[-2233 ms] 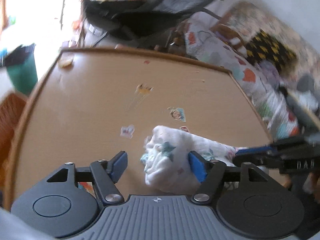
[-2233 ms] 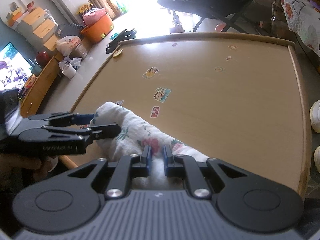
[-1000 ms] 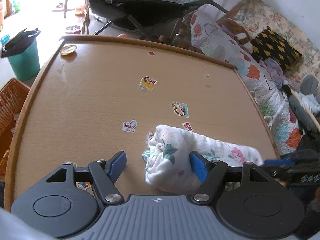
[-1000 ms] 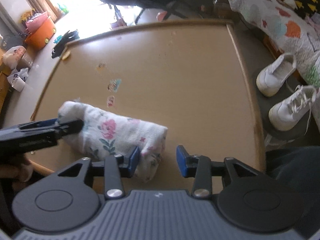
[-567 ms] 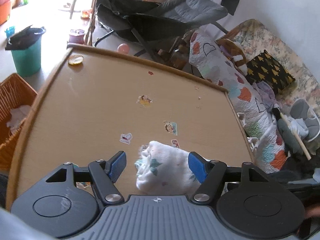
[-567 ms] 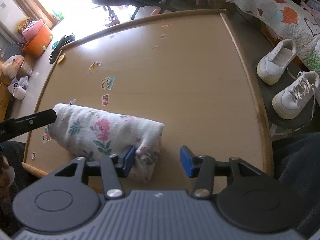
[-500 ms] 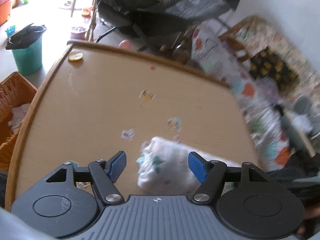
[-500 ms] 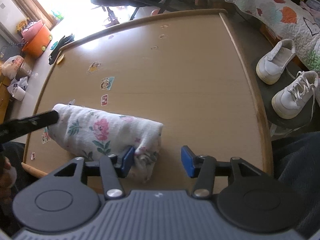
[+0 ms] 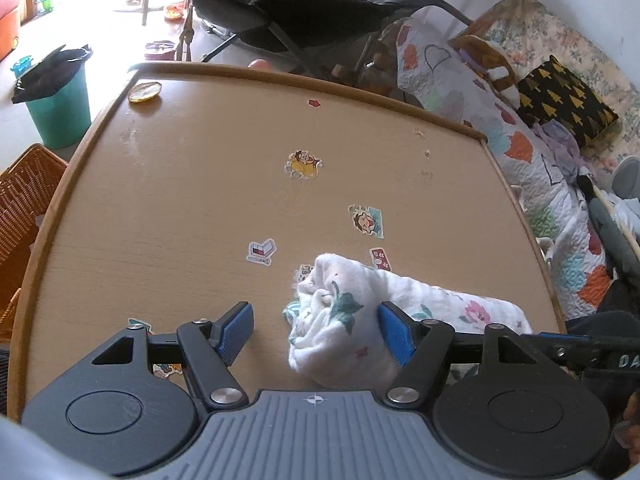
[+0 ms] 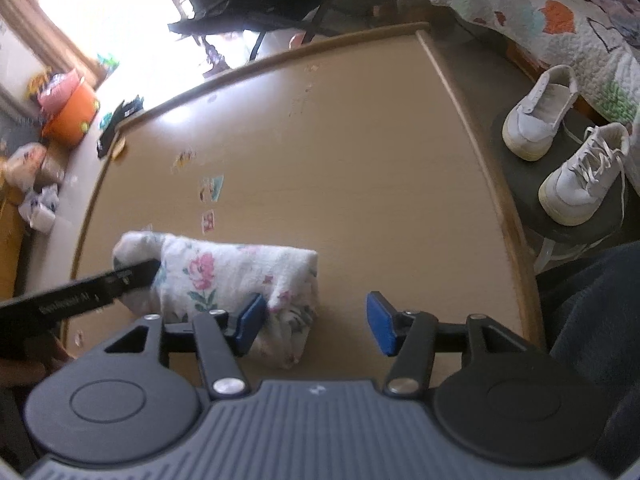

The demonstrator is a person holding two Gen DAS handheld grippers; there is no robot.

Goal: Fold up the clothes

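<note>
A rolled floral cloth (image 9: 372, 320) lies at the table's (image 9: 160, 220) near edge — left gripper (image 9: 316, 330) spread, right gripper (image 10: 316, 322) opening, neither pinching it.

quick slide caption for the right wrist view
Right gripper opening beside the end of a folded floral cloth on a stickered wooden table, white sneakers on the floor.

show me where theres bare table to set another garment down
Most of the wooden table beyond the rolled floral cloth is free, bearing only flat stickers and a yellow disc in the far corner. The near edge is crowded by both grippers and the cloth.
</note>
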